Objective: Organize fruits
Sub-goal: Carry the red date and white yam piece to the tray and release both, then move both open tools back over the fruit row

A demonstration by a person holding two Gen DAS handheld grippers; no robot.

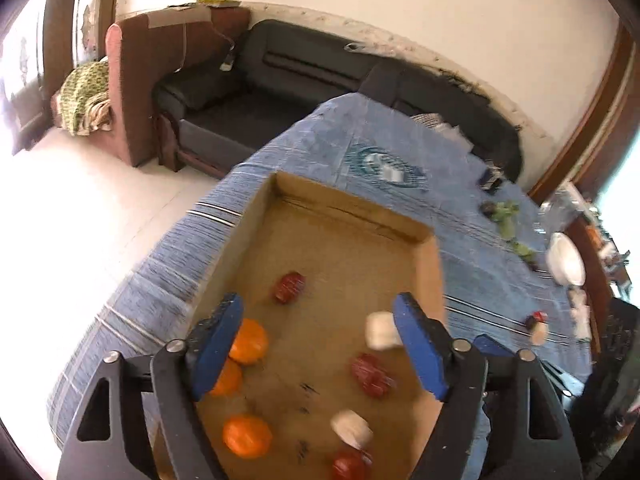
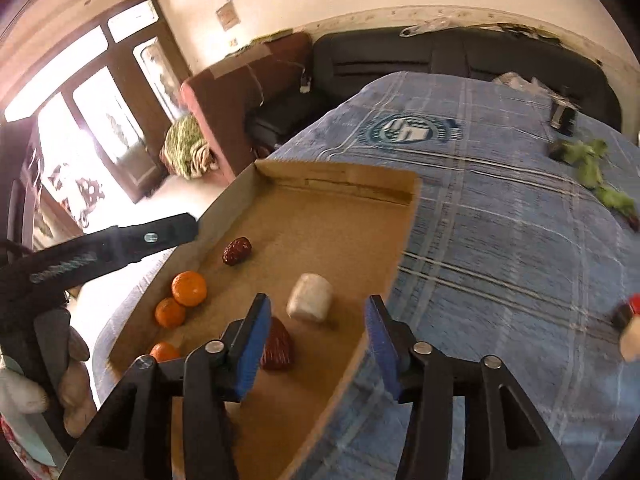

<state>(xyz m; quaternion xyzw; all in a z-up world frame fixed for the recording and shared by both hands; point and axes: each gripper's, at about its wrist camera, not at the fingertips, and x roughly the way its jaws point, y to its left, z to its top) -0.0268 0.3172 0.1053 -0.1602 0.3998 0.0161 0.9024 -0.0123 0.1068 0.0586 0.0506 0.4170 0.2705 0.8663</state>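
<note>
**A:** Start with the left wrist view. What step are we in?

**B:** I judge a drop has just finished. The left gripper [image 1: 320, 344] hangs over the shallow brown cardboard tray [image 1: 434, 276] with its blue jaws spread wide and pinching nothing. Between them, lower down on the tray floor, lie a wrinkled dark red fruit [image 1: 370, 374] and a pale white rounded piece [image 1: 352, 428]; another white piece [image 1: 380, 330] lies just beside the right-hand jaw, apart from it as far as the blur lets me tell. Three round orange citrus fruits [image 1: 248, 340] line the left wall, the top one partly behind the left-hand jaw.

**A:** Anything left outside the tray?

**B:** Yes: on the blue striped cloth over the table [image 1: 360, 140], some green leafy fruit [image 1: 504, 212] and a small red and white piece [image 1: 538, 324] lie well apart from the tray.

**A:** And the right wrist view?

**B:** The right gripper [image 2: 316, 340] also has its jaws spread and empty. A white cylindrical piece [image 2: 310, 298] lies between and beyond them; a dark red fruit [image 2: 278, 346] lies beside the left-hand jaw, partly hidden by it. The other gripper's black arm reaches in at the left.

**A:** Next move?

**B:** Probably a swing out to the cloth for the loose pieces at the right edge, jaws kept open until they straddle one.
</note>
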